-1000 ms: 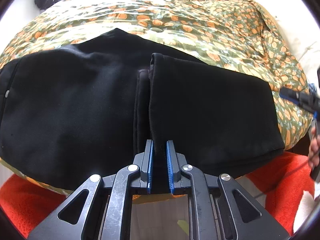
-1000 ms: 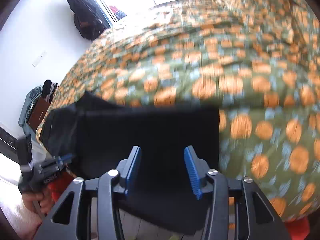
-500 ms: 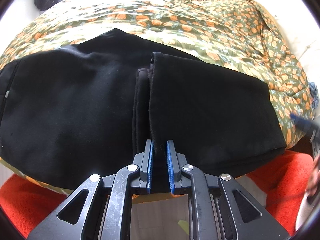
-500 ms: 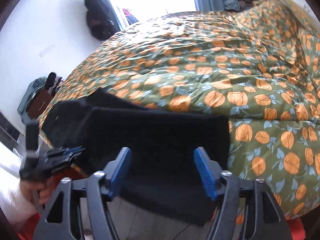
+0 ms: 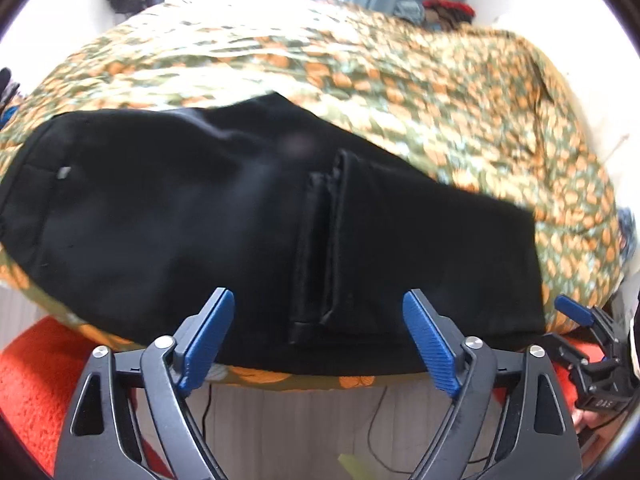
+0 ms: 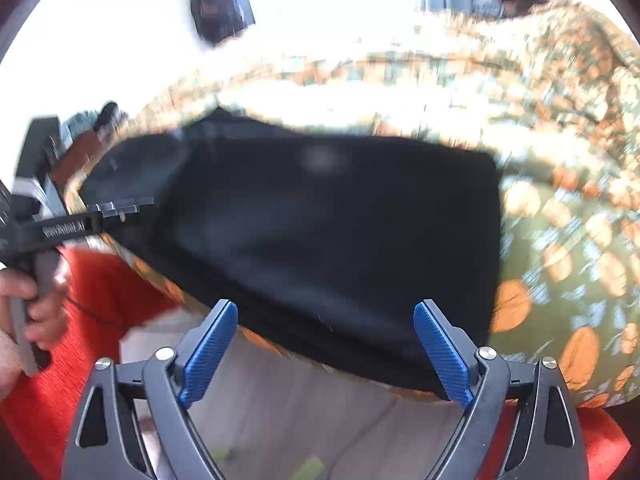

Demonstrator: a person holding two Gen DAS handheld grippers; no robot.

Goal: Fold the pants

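Observation:
Black pants lie folded on a bed, the leg ends laid over the seat part; the hem edge runs down the middle. They also show in the right wrist view. My left gripper is open and empty, just off the near edge of the pants. My right gripper is open and empty, by the near edge at the fold end. The right gripper shows in the left wrist view, and the left gripper shows at the left of the right wrist view.
The bed carries a green quilt with orange fruit print. An orange-red rug and pale wood floor lie below the bed edge. Curtains and clothes are at the far side.
My left gripper has let go of the pants hem, opened wide and drawn back. My right gripper has opened further and pulled back and left. Both views are blurred by motion.

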